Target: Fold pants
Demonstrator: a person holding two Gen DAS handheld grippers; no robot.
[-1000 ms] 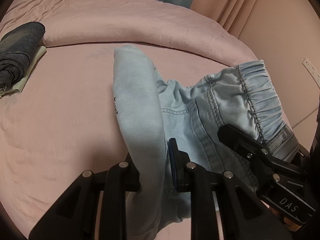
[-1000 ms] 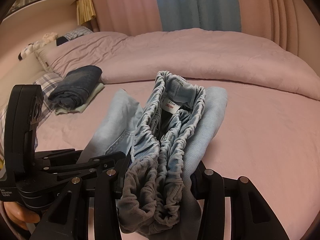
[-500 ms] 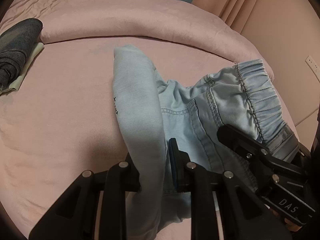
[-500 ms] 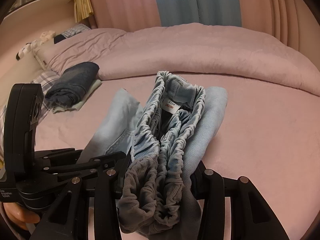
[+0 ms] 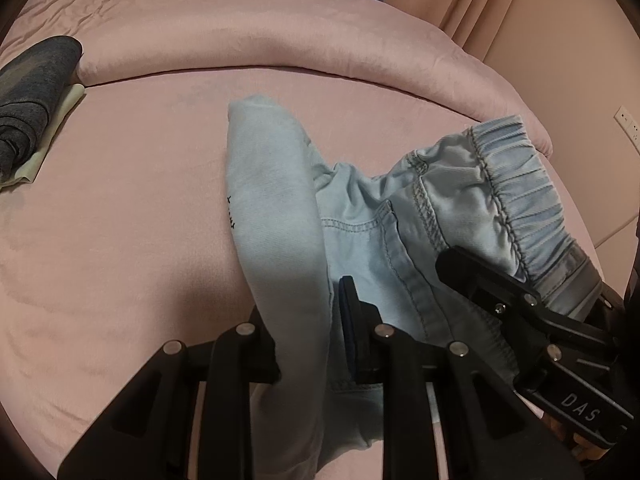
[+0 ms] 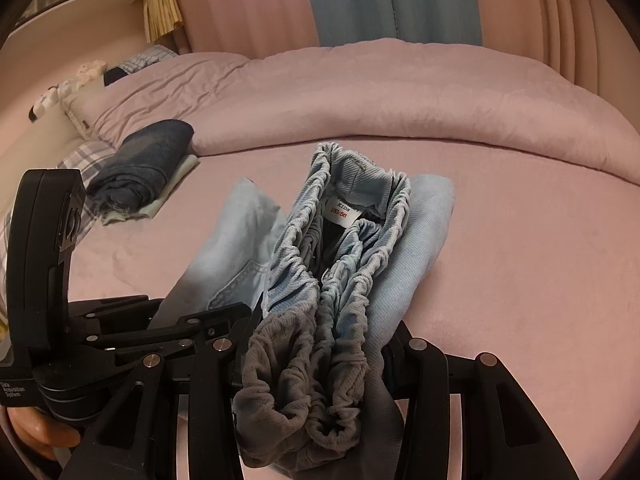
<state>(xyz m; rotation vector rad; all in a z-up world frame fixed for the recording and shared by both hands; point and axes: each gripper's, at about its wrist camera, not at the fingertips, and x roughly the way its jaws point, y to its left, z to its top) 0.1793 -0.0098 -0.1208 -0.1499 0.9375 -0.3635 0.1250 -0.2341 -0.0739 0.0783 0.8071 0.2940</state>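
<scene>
Light blue denim pants (image 5: pixel 372 216) with an elastic waistband (image 5: pixel 516 184) are held above the pink bed. My left gripper (image 5: pixel 308 340) is shut on a folded fabric edge of the pants (image 5: pixel 276 200). My right gripper (image 6: pixel 316 360) is shut on the bunched waistband (image 6: pixel 340 248), where a white size label (image 6: pixel 344 210) shows. The right gripper also shows at the right of the left wrist view (image 5: pixel 520 316); the left gripper shows at the left of the right wrist view (image 6: pixel 140 332). Both are close together.
A folded dark denim garment (image 6: pixel 144 160) on a pale cloth lies at the left of the bed; it also shows in the left wrist view (image 5: pixel 32 92). A rolled pink duvet (image 5: pixel 280 36) runs across the back. Pillows (image 6: pixel 80 100) sit far left.
Both grippers with the pants have shifted slightly; the folded dark garment and the duvet sit a little differently in view. The grip on the pants is unchanged.
</scene>
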